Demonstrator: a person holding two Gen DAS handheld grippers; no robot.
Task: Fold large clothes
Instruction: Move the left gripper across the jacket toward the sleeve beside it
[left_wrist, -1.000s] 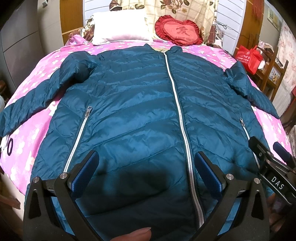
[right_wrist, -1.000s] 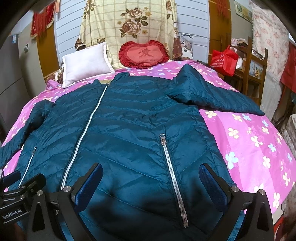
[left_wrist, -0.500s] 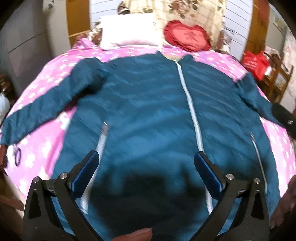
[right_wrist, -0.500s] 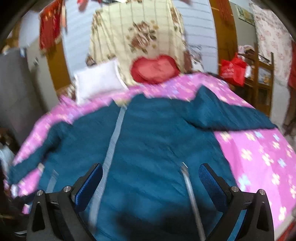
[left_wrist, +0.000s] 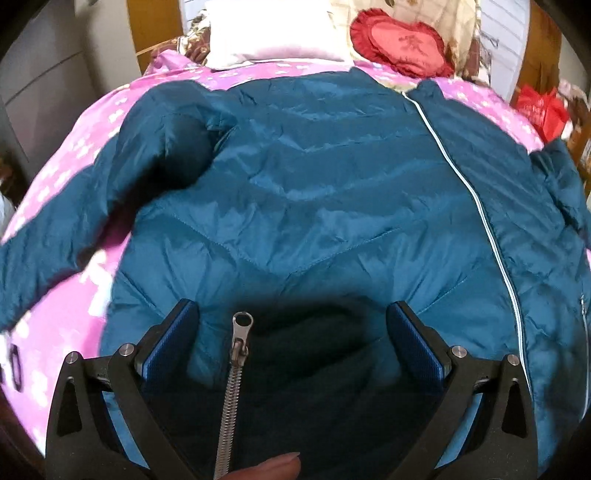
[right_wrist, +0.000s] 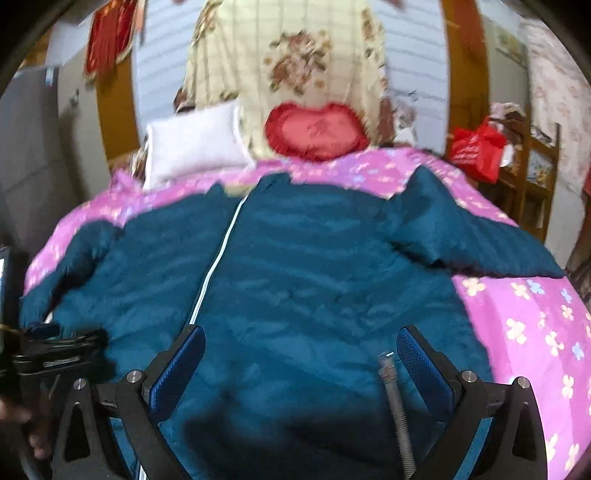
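A teal quilted jacket (left_wrist: 332, 206) is lying spread front-up across a pink flowered bedspread (left_wrist: 55, 332), collar toward the headboard, the silver front zipper (left_wrist: 476, 206) running closed down its middle. One sleeve (left_wrist: 62, 221) is trailing off toward the bed's left edge; the other sleeve (right_wrist: 469, 240) is lying angled out over the bedspread on the right.

The left gripper (left_wrist: 291, 328) is hovering low over the jacket's lower left panel, jaws spread wide, nothing between the blue pads (left_wrist: 170, 339). A pocket zipper (left_wrist: 236, 376) with its pull tab is lying in the gap, nearer the left pad. Contact with the fabric cannot be told. A fingertip is showing at the bottom edge of that view.

The right gripper (right_wrist: 301, 356) is also standing wide open and empty above the lower right panel, the other pocket zipper (right_wrist: 395, 402) sitting just inside its right pad. The right view is blurred. The left gripper's body is showing dark at that view's left edge.

At the head of the bed, a white pillow (right_wrist: 195, 144) and a red heart-shaped cushion (right_wrist: 317, 131) are resting against a floral cloth (right_wrist: 291, 70). A red bag (right_wrist: 476, 147) is sitting on wooden furniture to the right.
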